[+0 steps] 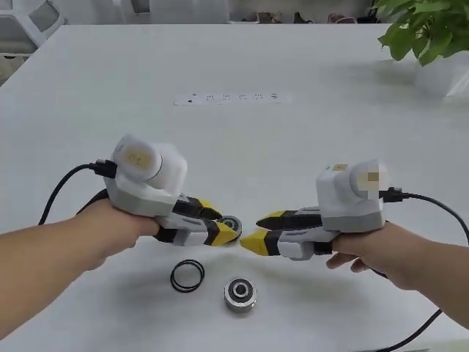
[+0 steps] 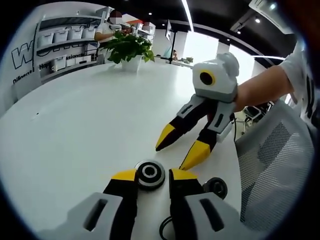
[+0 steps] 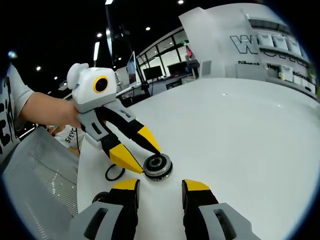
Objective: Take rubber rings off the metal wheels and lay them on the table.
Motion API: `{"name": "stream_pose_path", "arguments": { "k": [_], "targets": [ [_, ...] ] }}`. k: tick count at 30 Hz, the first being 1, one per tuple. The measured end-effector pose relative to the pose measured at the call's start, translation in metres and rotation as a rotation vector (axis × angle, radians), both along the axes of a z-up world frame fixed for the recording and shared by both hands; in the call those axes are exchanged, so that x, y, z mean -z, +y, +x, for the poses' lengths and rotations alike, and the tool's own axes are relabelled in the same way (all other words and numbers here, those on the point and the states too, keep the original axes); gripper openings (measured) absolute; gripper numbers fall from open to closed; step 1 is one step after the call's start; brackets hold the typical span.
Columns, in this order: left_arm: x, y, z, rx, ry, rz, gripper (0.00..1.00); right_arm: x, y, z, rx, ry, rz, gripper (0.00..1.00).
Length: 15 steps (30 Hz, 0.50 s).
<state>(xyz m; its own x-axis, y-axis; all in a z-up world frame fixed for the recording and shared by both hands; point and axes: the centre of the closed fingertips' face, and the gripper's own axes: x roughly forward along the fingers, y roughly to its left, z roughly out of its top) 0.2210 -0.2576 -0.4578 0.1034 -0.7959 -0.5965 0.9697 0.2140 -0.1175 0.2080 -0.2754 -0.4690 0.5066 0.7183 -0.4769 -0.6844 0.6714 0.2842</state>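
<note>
Grips a wheel (image 1: 231, 222) in the clenched left gripper (image 1: 229, 227), just behind the loose wheel (image 1: 240, 292) on the table (image 1: 220, 147). Holds the right gripper (image 1: 250, 232) released, jaws apart, tips behind and right of the loose wheel. Has a ring (image 1: 187, 276) lying just left of it.

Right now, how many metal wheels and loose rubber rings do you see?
Metal wheels: 2, the held wheel in the left claw and the loose wheel on the table
Loose rubber rings: 2, seemingly overlapped
Total: 4
</note>
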Motion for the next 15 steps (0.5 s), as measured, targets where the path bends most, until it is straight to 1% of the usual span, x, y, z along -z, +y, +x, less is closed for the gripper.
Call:
{"name": "stream_pose_path", "arguments": {
  "k": [1, 2, 4, 5, 7, 8, 9, 10, 12, 15],
  "targets": [
    [0.0003, -0.0003, -0.0004, 0.005, -0.01, 0.004, 0.18, 0.0003, -0.0002, -0.0006, 0.0, 0.001, -0.001, 0.32],
    [0.0011, -0.0005, 0.0024, 0.006, -0.018, 0.006, 0.17, 0.0003, -0.0004, -0.0008, 0.001, 0.001, -0.002, 0.32],
    [0.001, -0.0007, 0.0036, 0.009, -0.029, 0.011, 0.15, 0.0002, -0.0008, -0.0012, 0.001, 0.001, -0.003, 0.32],
    [0.0014, -0.0007, 0.0043, 0.014, -0.042, 0.015, 0.14, -0.0001, -0.0009, -0.001, 0.002, 0.0, -0.003, 0.32],
    [0.0018, -0.001, 0.0044, 0.028, -0.064, 0.024, 0.12, -0.0002, -0.0008, -0.001, 0.002, -0.001, -0.003, 0.32],
    [0.003, -0.0009, 0.0031, 0.037, -0.07, 0.035, 0.12, -0.0004, -0.0006, -0.0009, 0.003, -0.002, -0.003, 0.32],
    [0.0029, -0.0013, 0.0036, 0.048, -0.098, 0.04, 0.11, -0.0005, -0.0004, -0.0008, 0.003, -0.002, -0.002, 0.32],
    [0.0029, -0.0016, 0.0039, 0.054, -0.11, 0.044, 0.11, -0.0005, 0.0, -0.0007, 0.003, -0.003, -0.003, 0.32],
    [0.0029, -0.0015, 0.0047, 0.054, -0.122, 0.047, 0.09, -0.0004, 0.0009, -0.0004, 0.002, -0.004, -0.003, 0.31],
    [0.0031, -0.0009, 0.0074, 0.049, -0.119, 0.044, 0.07, -0.0007, 0.0032, -0.0001, -0.001, -0.008, -0.005, 0.31]
  ]
}}
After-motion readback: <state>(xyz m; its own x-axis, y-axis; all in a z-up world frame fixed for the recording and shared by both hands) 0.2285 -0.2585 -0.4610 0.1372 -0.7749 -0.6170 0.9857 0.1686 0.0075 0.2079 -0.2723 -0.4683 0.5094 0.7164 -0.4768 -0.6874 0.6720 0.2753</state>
